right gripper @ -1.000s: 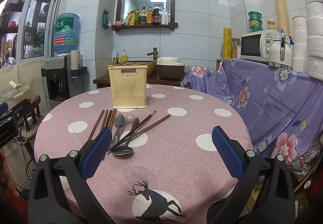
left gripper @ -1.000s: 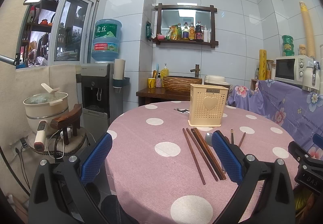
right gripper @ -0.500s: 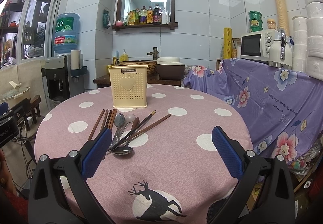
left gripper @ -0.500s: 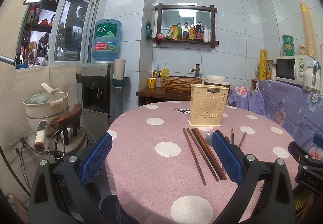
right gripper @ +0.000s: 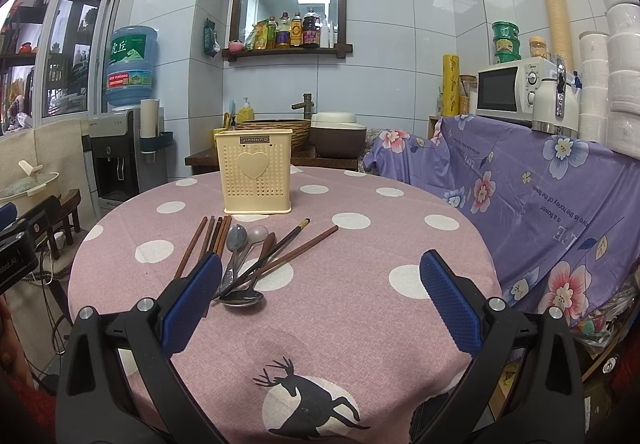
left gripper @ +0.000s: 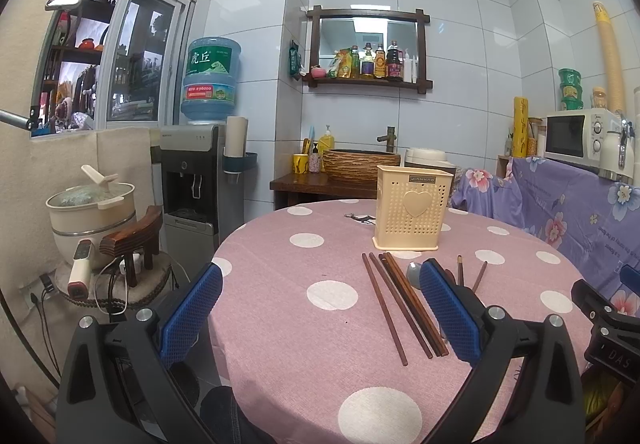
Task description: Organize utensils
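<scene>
A round table (right gripper: 400,324) under a pink polka-dot cloth carries everything. Toward its far edge a cream perforated holder (right gripper: 256,170) with a heart on its front stands upright. In front of the holder, nearer the table's middle, the utensils lie flat: on the left a bundle of brown chopsticks (right gripper: 208,240), side by side; next to them several spoons (right gripper: 236,240) with overlapping handles; then two more chopsticks (right gripper: 296,248) crossing diagonally over the spoon handles. The left gripper (left gripper: 320,308) hangs over the near left edge, its blue pads spread wide and grasping nothing. The right gripper (right gripper: 320,300) hovers over the near edge, likewise released and empty.
</scene>
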Demonstrator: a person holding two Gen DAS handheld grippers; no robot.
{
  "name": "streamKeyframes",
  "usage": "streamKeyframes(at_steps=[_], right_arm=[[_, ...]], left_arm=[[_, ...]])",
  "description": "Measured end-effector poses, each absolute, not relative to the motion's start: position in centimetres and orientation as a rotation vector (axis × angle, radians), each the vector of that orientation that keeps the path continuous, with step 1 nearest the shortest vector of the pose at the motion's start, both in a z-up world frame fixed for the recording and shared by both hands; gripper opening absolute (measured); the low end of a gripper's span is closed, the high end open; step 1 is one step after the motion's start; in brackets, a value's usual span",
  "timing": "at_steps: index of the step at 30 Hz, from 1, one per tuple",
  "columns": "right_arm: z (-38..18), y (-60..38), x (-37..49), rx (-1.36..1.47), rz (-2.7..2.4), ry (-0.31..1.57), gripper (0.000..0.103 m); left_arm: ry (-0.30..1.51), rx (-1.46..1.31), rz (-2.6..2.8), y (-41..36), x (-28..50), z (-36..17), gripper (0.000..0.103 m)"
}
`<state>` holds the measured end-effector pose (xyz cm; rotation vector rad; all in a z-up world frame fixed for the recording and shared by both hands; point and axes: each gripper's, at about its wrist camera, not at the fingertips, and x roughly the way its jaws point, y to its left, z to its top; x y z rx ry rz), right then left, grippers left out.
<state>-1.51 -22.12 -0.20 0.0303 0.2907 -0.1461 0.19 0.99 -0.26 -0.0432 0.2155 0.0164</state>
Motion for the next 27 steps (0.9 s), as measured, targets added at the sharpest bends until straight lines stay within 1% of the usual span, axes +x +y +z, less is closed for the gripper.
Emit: streamKeyframes(at_steps=[27], right_arm=[[-0.23, -22.04, -1.49, 0.030, -0.145, 0.292, 0.098]], left_arm=[[0.216, -0.041, 0.018, 0.89, 0.24, -0.30, 0.098]])
